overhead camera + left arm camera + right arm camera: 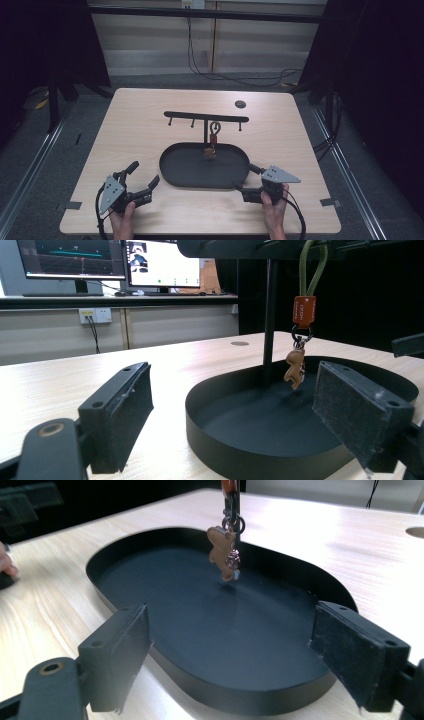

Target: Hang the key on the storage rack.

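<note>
A black oval tray lies mid-table, and a T-shaped black rack with small pegs rises from its far side. From the rack hangs a keychain: green loop, orange tag, small brown figure dangling above the tray floor. My left gripper rests near the front left of the tray, open and holding nothing. In the left gripper view, the left gripper faces the tray and keychain. My right gripper is open at the tray's front right. In the right gripper view, the right gripper frames the rim, with the figure beyond.
A round dark grommet sits in the tabletop behind the rack. Bare wood surrounds the tray on all sides. Monitors stand on a desk past the table. Cables trail on the floor beyond the far edge.
</note>
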Demonstrator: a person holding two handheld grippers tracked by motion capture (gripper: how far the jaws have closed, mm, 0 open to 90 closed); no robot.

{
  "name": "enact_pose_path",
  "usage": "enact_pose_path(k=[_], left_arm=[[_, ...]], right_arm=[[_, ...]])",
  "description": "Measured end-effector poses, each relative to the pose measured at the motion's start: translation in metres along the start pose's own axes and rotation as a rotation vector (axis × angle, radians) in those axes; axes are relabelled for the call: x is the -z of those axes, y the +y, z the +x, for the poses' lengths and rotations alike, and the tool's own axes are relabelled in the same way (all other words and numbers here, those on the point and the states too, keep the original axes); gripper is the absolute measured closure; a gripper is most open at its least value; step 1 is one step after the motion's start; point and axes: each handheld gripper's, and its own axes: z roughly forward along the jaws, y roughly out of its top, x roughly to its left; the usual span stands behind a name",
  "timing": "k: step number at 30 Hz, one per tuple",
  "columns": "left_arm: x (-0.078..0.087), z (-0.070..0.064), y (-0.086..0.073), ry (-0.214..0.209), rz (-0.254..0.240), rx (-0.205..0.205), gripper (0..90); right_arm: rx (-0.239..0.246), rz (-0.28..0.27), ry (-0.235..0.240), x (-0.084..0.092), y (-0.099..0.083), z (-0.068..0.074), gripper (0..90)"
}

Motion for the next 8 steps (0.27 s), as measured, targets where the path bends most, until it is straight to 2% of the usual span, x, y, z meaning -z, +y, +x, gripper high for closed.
enact_pose_path(k=[2,3,4,8], left_arm=[[0.0,0.0,0.0,0.0,0.0,0.0,15.8],[0.0001,0.0,0.0,0.0,0.0,0.0,15.8],[0.0001,0.0,0.0,-0.001,0.0,-0.001,15.8],[0.0007,0.0006,0.0001,-0.002,0.007,-0.01,15.8]], right_arm=[[-0.008,-0.025,0.008,0.0008,-0.0048,-0.0008,15.7],[0.001,-0.043,-0.011,0.0022,-0.0053,0.0007,15.0],[0.003,-0.055,-0.01,0.0033,-0.0058,0.0008,14.5],[-0.012,-0.081,-0.044,0.0054,-0.0071,0.0008,13.8]])
